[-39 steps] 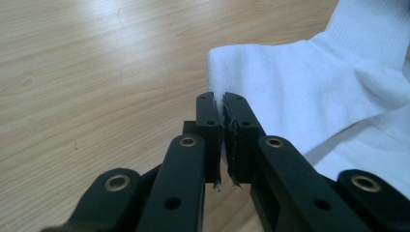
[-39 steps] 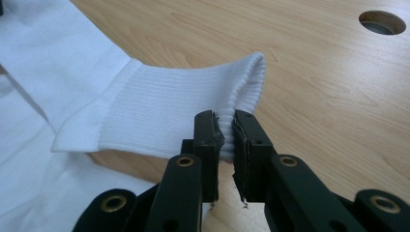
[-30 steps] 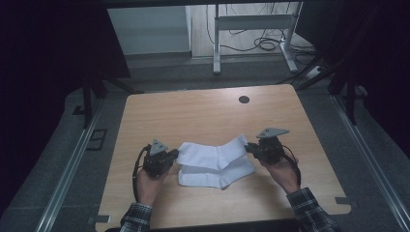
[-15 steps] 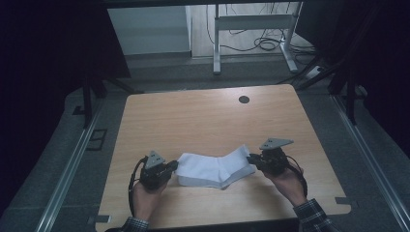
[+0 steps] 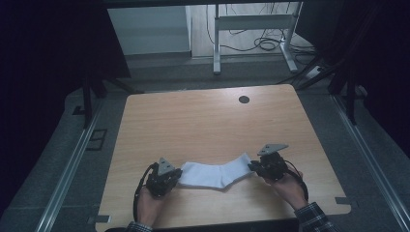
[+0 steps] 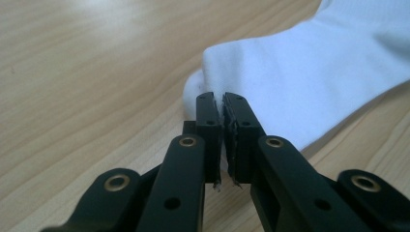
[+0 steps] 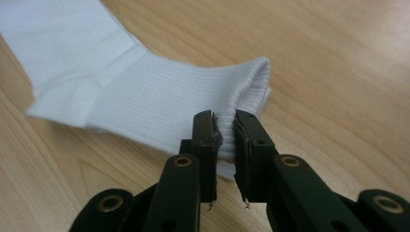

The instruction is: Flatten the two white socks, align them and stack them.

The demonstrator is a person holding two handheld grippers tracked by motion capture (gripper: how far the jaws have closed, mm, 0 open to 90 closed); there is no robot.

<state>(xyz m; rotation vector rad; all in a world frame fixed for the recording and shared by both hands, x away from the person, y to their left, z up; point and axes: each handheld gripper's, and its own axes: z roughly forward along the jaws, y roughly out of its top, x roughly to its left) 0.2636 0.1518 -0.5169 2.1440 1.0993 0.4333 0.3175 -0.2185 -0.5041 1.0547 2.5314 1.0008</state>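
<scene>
A white sock (image 5: 215,174) lies stretched across the near part of the wooden table (image 5: 203,121), between my two grippers. My left gripper (image 5: 178,175) is shut on the toe end; in the left gripper view (image 6: 222,104) a thin fold of the sock (image 6: 314,72) is pinched between the pads. My right gripper (image 5: 252,166) holds the ribbed cuff. In the right gripper view (image 7: 225,121) the cuff of the sock (image 7: 145,96) fills the narrow gap between the pads, and these jaws have just eased slightly apart.
A small dark round hole (image 5: 244,99) sits near the table's far edge. Beyond the table stand the legs of a white metal frame (image 5: 216,43) with cables on the floor. Metal rails (image 5: 72,164) run along both sides of the table.
Both hands drew toward the near edge and sank a little, carrying the sock. The sock, bunched and doubled before, now lies lower and stretched flat between them.
</scene>
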